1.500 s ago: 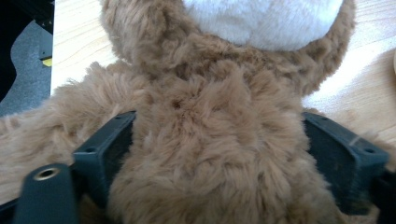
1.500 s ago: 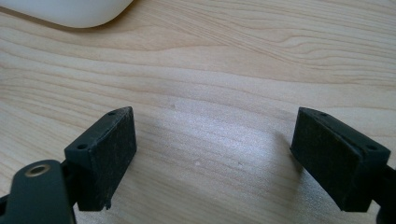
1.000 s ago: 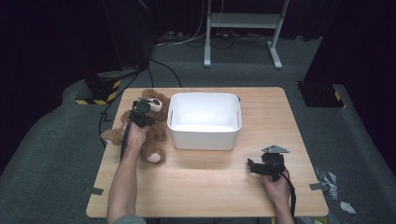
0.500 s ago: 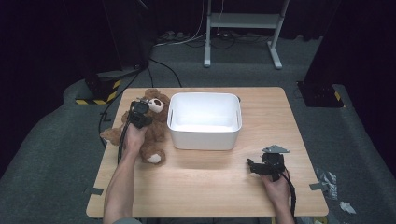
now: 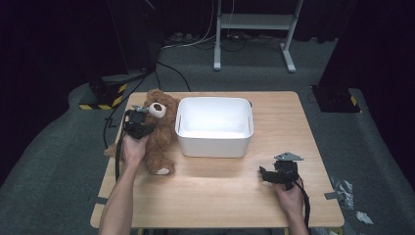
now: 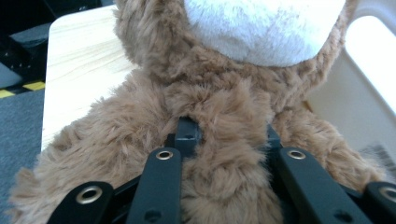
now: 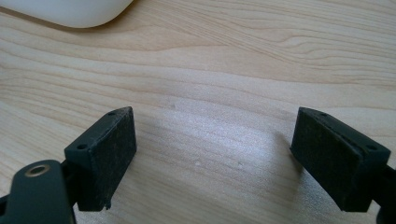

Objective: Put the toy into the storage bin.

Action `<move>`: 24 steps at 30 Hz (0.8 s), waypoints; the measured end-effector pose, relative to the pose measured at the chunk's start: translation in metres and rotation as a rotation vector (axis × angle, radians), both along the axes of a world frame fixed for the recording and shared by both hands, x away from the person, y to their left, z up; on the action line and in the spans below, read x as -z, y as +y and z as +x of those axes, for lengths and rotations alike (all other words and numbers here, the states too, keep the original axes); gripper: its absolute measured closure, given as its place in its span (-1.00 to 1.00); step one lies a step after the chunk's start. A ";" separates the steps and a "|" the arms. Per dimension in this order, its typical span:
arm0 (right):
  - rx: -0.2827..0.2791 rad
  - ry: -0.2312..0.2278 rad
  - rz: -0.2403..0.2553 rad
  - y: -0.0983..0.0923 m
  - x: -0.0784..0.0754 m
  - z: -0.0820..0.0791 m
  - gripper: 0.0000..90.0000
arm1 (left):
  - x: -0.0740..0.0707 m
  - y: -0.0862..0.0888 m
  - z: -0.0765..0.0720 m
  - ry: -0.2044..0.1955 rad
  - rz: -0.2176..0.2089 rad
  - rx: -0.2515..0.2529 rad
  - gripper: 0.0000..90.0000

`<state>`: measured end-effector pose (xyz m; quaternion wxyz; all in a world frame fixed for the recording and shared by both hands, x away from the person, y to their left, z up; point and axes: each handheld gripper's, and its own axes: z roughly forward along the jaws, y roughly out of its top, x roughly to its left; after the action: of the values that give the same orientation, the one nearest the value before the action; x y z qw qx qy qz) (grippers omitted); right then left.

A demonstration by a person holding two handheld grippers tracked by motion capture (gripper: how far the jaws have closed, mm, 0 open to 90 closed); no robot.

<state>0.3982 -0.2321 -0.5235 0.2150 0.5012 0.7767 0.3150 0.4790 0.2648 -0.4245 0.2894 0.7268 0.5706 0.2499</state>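
On the table's left side, the left gripper (image 5: 139, 123) has just been closing its jaws, and they now pinch the teddy bear (image 5: 159, 132) beside the white tub (image 5: 214, 126). The grasp looks made; next, lift it over the rim. The right gripper (image 5: 275, 176) rests released.

Left gripper (image 5: 138, 119) shifted leftward and slightly toward the near edge of the surface (image 5: 220, 196) since the earlier pictures, jaws just closed further, fingers (image 6: 187, 135) now sunk into the fur of the teddy bear's (image 5: 159, 134) body below the muzzle. Bear's head raised and clear of the gripper, face uncovered.
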 end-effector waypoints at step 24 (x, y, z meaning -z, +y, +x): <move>0.002 -0.006 0.002 0.000 0.000 0.000 -0.70 | -0.055 0.013 -0.051 -0.152 -0.092 0.049 0.62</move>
<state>0.3984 -0.2319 -0.5240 0.2173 0.5011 0.7754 0.3170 0.4280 0.2783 -0.3698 0.3711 0.7052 0.5401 0.2707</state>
